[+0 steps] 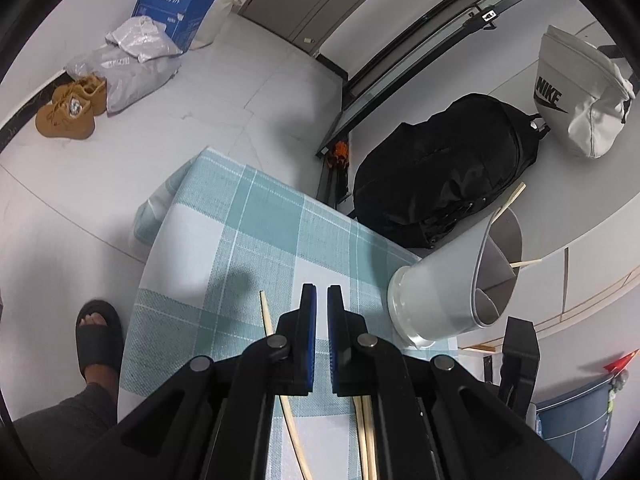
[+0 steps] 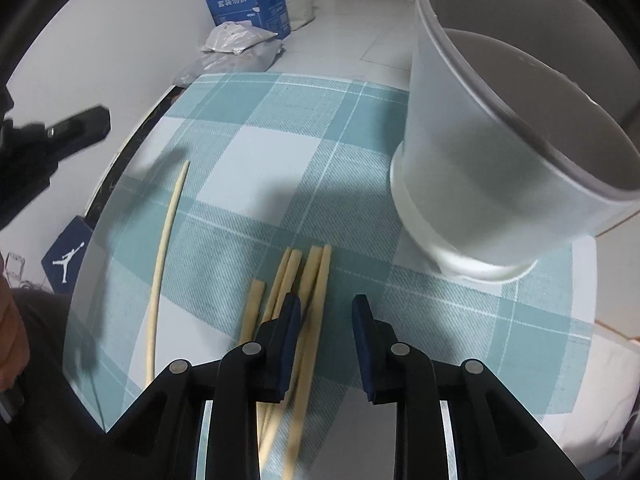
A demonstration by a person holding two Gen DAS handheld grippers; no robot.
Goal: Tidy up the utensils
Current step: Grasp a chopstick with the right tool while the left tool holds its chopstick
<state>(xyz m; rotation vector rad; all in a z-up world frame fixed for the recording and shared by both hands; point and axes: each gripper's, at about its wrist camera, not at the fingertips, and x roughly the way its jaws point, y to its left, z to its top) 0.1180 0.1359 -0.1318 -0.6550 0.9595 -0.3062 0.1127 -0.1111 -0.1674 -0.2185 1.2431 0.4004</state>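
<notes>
Underneath both claws lies a teal-and-white checked cloth (image 2: 280,128) over a white table (image 1: 176,216), and on it stands a grey cup (image 2: 460,152) on a white base, just ahead and to the right of the right claw (image 2: 326,312). That claw's jaws stand apart, holding nothing. A bunch of chopsticks (image 2: 308,280) lies flat on the cloth beneath and just ahead of its left finger, their near ends hidden under the claw. One more chopstick (image 2: 164,248) lies alone well to the left.

From the left wrist view, the left claw (image 1: 322,292) hangs above the cloth, jaws a narrow slit apart and empty; the lone chopstick passes under its left side. Two chopstick ends poke from the cup, cut off by its rim.

Around the table: pale floor tiles, a black backpack (image 1: 436,176), a white bag (image 1: 580,92), a blue box (image 1: 176,8), tan shoes (image 1: 68,108).
</notes>
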